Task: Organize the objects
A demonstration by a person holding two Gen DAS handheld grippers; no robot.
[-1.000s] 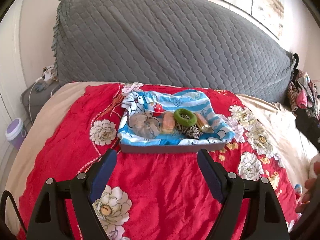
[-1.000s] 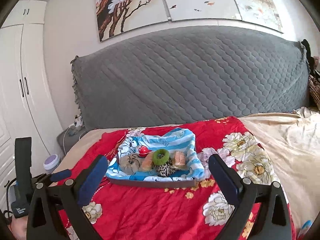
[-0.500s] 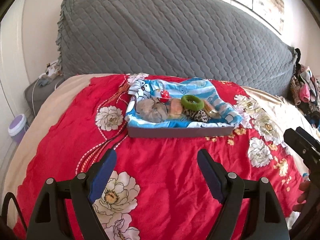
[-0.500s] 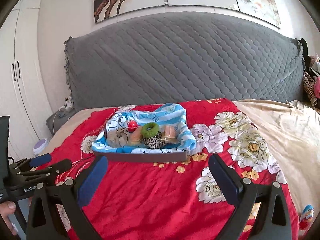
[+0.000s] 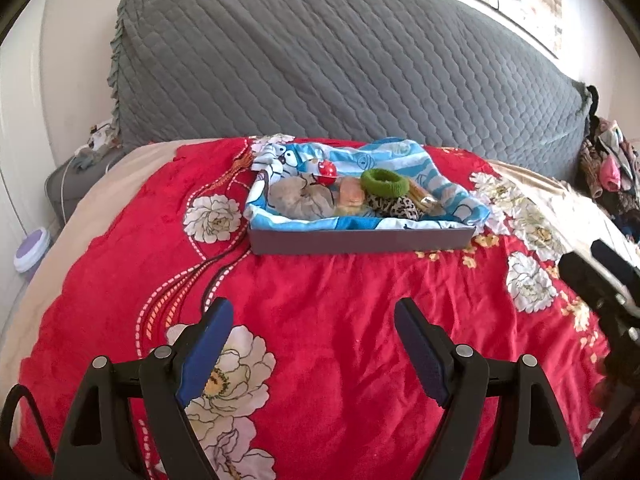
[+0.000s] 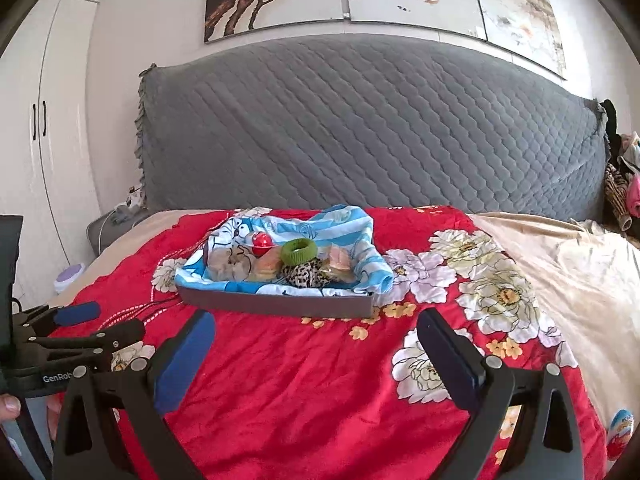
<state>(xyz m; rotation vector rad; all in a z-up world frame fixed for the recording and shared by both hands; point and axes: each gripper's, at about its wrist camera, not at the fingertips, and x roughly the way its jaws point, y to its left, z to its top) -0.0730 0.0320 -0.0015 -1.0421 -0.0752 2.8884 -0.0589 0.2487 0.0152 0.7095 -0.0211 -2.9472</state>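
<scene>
A grey tray (image 5: 360, 240) lined with a blue striped cartoon cloth (image 5: 400, 160) sits on the red flowered bedspread (image 5: 320, 300). In it lie a green hair ring (image 5: 385, 181), a leopard-print scrunchie (image 5: 394, 205), a grey scrunchie (image 5: 300, 198), a red ball (image 5: 327, 169) and orange items (image 5: 351, 196). The tray also shows in the right wrist view (image 6: 276, 305), with the green ring (image 6: 298, 251). My left gripper (image 5: 314, 344) is open and empty, short of the tray. My right gripper (image 6: 316, 348) is open and empty, also short of the tray.
A grey quilted headboard (image 5: 340, 72) stands behind the bed. A beige sheet (image 6: 580, 272) covers the right side. A nightstand with cables (image 5: 76, 176) and a purple-lidded bin (image 5: 30, 250) are on the left. Clothes (image 5: 608, 160) pile at the right. A wardrobe (image 6: 36, 140) stands left.
Both grippers have moved closer to the tray, which now looks larger and nearer. Both stay open and empty. The objects in the tray have not moved.
</scene>
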